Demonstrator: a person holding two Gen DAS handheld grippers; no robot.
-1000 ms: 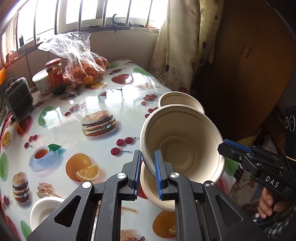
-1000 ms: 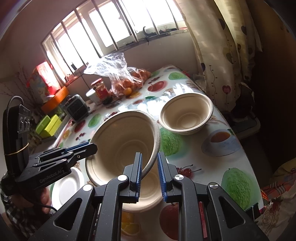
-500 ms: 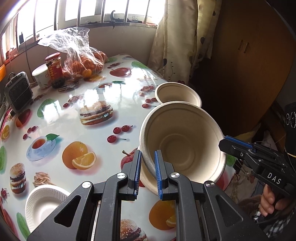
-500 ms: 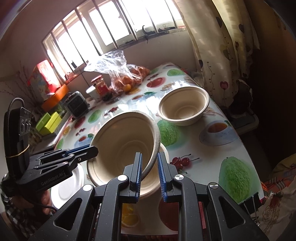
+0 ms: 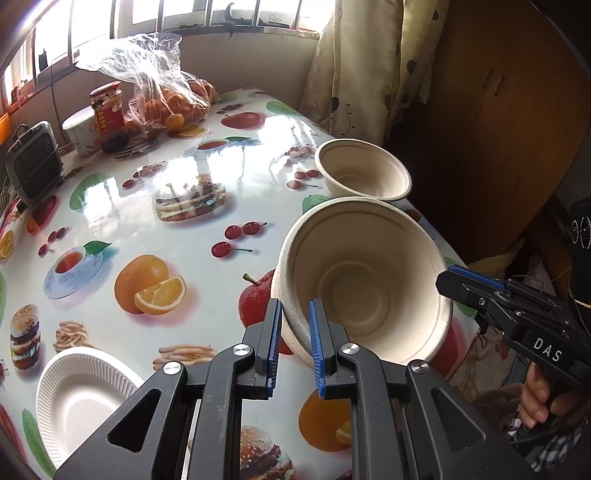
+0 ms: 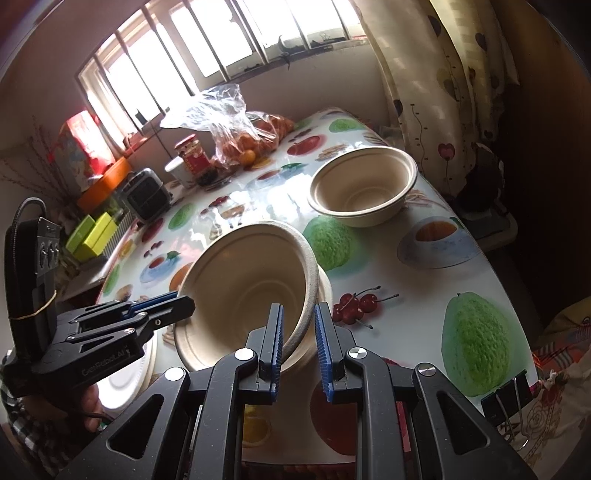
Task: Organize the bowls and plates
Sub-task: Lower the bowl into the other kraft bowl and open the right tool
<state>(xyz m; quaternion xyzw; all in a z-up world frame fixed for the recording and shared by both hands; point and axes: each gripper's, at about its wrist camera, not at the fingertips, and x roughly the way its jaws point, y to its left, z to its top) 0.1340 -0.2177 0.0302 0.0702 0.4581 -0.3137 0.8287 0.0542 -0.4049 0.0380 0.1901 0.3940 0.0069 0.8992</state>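
Jaws of left gripper (image 5: pixel 294 345) and right gripper (image 6: pixel 298 345) both pinch rim of tilted bowl (image 5: pixel 364 280), held over lower bowl (image 6: pixel 314 332) near table (image 5: pixel 184 229) edge. Mouth tips toward cameras. Nesting unfinished. Second bowl (image 5: pixel 364 171) sits apart, plate (image 5: pixel 79 397) at left; both unsorted.

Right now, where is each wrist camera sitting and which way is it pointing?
Left wrist: behind the left gripper, looking across the table toward the window and curtain; its fingers straddle the tilted bowl rim; the right gripper and right hand show at right.
Right wrist: behind the right gripper, facing the window too; the left gripper shows at left.
Shared: the tilted bowl, the upright bowl beyond it, the white plate.
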